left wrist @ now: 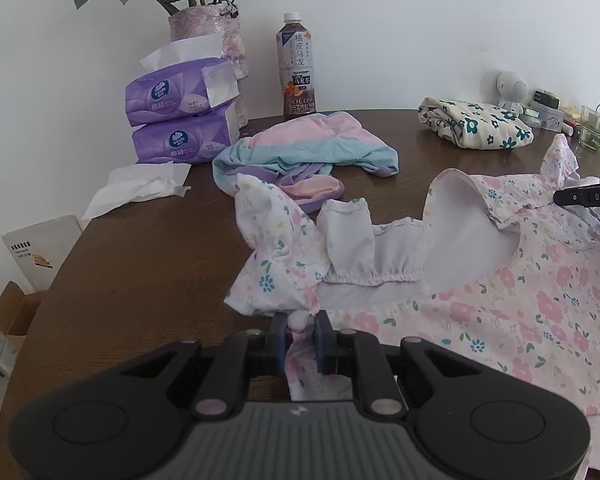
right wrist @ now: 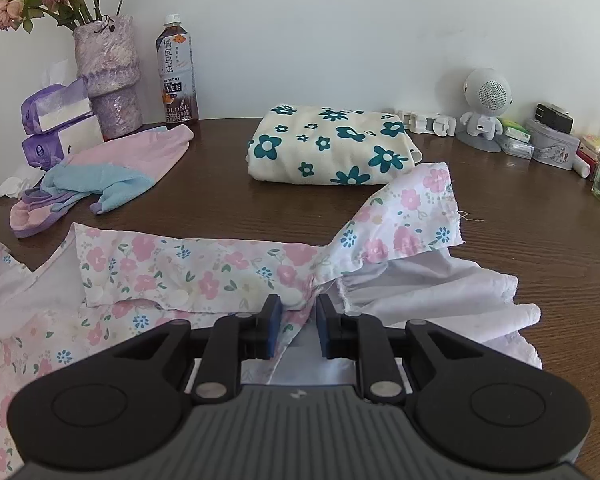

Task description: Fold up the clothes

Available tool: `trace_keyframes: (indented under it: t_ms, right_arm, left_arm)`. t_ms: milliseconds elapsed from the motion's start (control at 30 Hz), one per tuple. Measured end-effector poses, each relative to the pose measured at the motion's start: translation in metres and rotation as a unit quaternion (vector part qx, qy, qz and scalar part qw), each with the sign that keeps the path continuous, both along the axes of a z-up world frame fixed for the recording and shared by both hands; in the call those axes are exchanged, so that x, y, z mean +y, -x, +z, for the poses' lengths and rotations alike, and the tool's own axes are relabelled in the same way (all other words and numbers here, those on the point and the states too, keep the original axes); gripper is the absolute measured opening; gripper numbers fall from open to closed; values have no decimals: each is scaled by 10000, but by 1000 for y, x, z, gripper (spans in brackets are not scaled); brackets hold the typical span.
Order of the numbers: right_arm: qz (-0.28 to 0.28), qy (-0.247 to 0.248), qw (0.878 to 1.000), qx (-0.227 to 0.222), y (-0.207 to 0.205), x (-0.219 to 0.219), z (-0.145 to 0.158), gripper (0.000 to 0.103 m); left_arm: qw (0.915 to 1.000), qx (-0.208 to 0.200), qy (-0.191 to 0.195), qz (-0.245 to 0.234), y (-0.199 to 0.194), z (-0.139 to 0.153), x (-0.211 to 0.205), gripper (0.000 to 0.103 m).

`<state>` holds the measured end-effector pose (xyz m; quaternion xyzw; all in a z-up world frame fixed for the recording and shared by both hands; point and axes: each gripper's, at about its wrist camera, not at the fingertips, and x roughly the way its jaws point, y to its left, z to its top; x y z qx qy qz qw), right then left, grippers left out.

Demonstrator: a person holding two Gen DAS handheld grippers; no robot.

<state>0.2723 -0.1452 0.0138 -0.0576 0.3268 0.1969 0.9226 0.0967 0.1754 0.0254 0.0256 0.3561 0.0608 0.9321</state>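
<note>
A: Left wrist view?
B: Left gripper [left wrist: 302, 330] pinched on bunched fabric of pink floral dress [left wrist: 520, 300], spread on brown table [left wrist: 140, 272]. Striped garment [left wrist: 300, 152] beyond.
A: Right wrist view?
B: Right gripper [right wrist: 299, 320] narrow, dress [right wrist: 204, 268] fabric between pads; grip uncertain. Folded flowered cloth [right wrist: 332, 144] behind.

Dark wood table [right wrist: 520, 240]. Near: pink floral garment [left wrist: 540, 300] spread flat. Far left: two stacked purple tissue packs [left wrist: 180, 120], vase [right wrist: 108, 80], tea bottle [left wrist: 296, 64], loose tissue [left wrist: 140, 188]. Centre: pastel garment [left wrist: 300, 148]. Far right: folded cream flowered cloth [right wrist: 332, 144], small clutter.
</note>
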Motion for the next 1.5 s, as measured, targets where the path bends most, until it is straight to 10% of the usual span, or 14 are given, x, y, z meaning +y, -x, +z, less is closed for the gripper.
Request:
trace_keyframes:
  t_ms: [367,633,1033,1233,1500]
  right_arm:
    - [61,-569,9980,279,-2,-9,16,23]
    - [1334,-190,9906,254,15,44,50,44]
    - [1490,-85,9881,382,4,95,33,43]
    - [751,-231,9966,250,-5,45,50,43]
    - [109,-260,9975,653,-22,-9,23,43]
  left_arm:
    - [9979,-576,-27,-298,27,29,-24,34]
    - [9939,-338,-272,-1016,15,11,-56,34]
    - [9899,-437,835,-1057,17,33,-23,47]
    - [9763,34,1785,-1221,-54,70,-49,66]
    - [9801,530,1803,-637,-150,18,-94,61]
